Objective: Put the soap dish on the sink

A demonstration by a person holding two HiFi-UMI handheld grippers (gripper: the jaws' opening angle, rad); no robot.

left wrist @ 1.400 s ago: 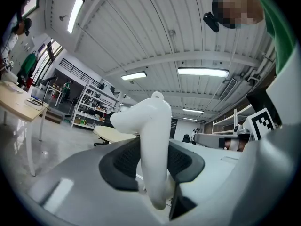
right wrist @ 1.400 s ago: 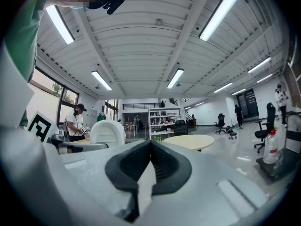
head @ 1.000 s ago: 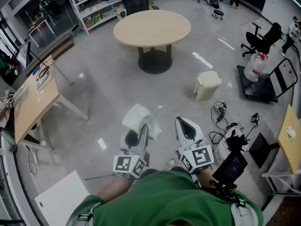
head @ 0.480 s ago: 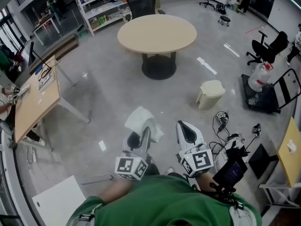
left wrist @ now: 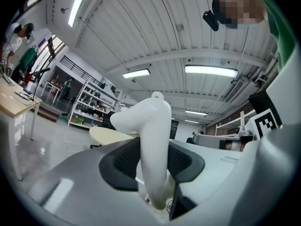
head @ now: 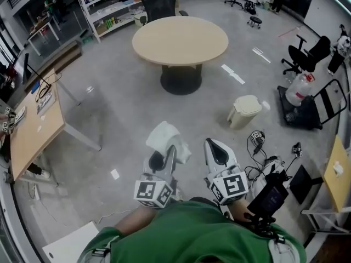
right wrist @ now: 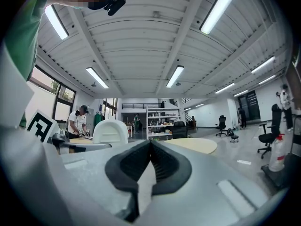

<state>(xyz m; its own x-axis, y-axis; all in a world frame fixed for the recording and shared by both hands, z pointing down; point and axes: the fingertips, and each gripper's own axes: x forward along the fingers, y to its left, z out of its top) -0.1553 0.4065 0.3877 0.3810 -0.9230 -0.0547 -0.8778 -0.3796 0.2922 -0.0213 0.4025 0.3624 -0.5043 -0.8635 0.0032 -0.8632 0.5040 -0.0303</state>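
Observation:
The white soap dish (head: 163, 137) sticks up and forward out of my left gripper (head: 163, 156), which is shut on its lower edge. In the left gripper view the soap dish (left wrist: 151, 135) stands on edge between the dark pads (left wrist: 123, 160) of the left gripper (left wrist: 153, 166). My right gripper (head: 215, 147) is beside it to the right, level and shut with nothing in it. The right gripper view shows the right gripper (right wrist: 150, 147) with its pads meeting. Both are held in front of my green-clad body, above the grey floor. No sink is in view.
A round beige table (head: 180, 37) stands ahead. A small cream bin (head: 242, 111) is to the right, with cables and gear (head: 269, 166) on the floor near my right side. A wooden desk (head: 33, 130) is at the left, a white board (head: 68, 246) at the lower left.
The floor has slid back under me: the white board and the desk have shifted toward the lower left. Both grippers keep their pose, and the soap dish stays held.

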